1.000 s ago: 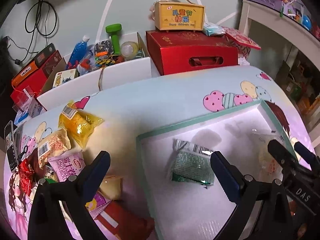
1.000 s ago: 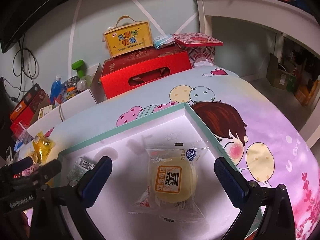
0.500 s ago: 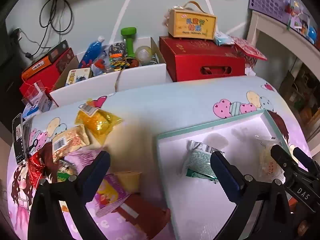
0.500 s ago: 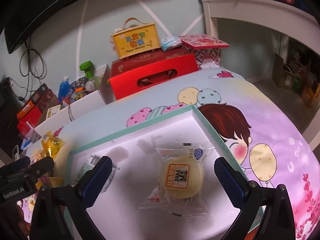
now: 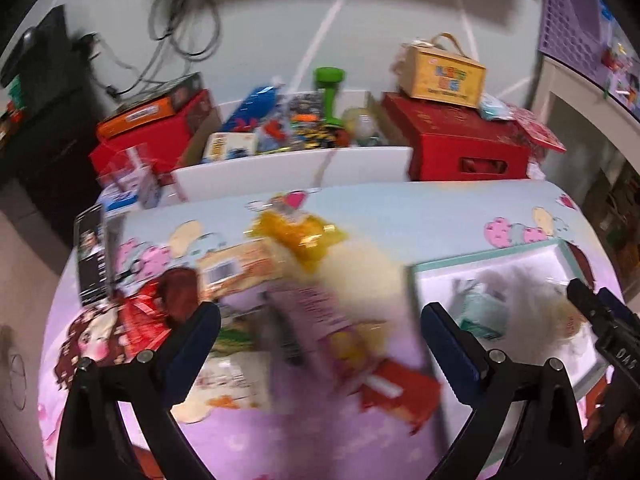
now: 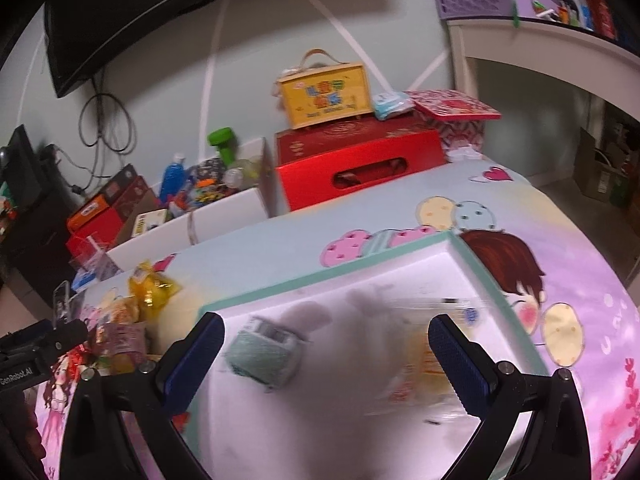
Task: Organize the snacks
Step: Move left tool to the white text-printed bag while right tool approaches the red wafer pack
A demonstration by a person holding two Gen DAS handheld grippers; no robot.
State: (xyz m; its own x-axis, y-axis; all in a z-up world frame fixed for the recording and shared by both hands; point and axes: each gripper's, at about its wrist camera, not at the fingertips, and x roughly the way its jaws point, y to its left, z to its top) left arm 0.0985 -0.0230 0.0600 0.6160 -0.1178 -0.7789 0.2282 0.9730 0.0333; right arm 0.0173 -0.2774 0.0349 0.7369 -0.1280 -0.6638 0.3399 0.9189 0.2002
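A white tray with a teal rim (image 6: pixel 360 276) lies on the cartoon tablecloth. Inside it are a green snack packet (image 6: pixel 262 356) and a blurred yellow cake in clear wrap (image 6: pixel 424 364). My right gripper (image 6: pixel 324 360) hangs open above the tray, empty. In the left wrist view my left gripper (image 5: pixel 320 344) is open and empty over a pile of loose snacks: a yellow bag (image 5: pixel 304 236), an orange packet (image 5: pixel 240 268), a pink packet (image 5: pixel 316 304) and a red packet (image 5: pixel 400 392). The tray's rim (image 5: pixel 480 258) sits at the right of that view.
Behind the table stand a red gift box (image 6: pixel 360 168) with a yellow carry box (image 6: pixel 326 96) on top, and a white bin of clutter (image 5: pixel 296 160). A phone (image 5: pixel 92 256) lies at the table's left edge. A white shelf (image 6: pixel 540 40) stands to the right.
My left gripper has swung left, from over the tray to over the loose snack pile. My right gripper has drifted left and back. Both stay open and empty.
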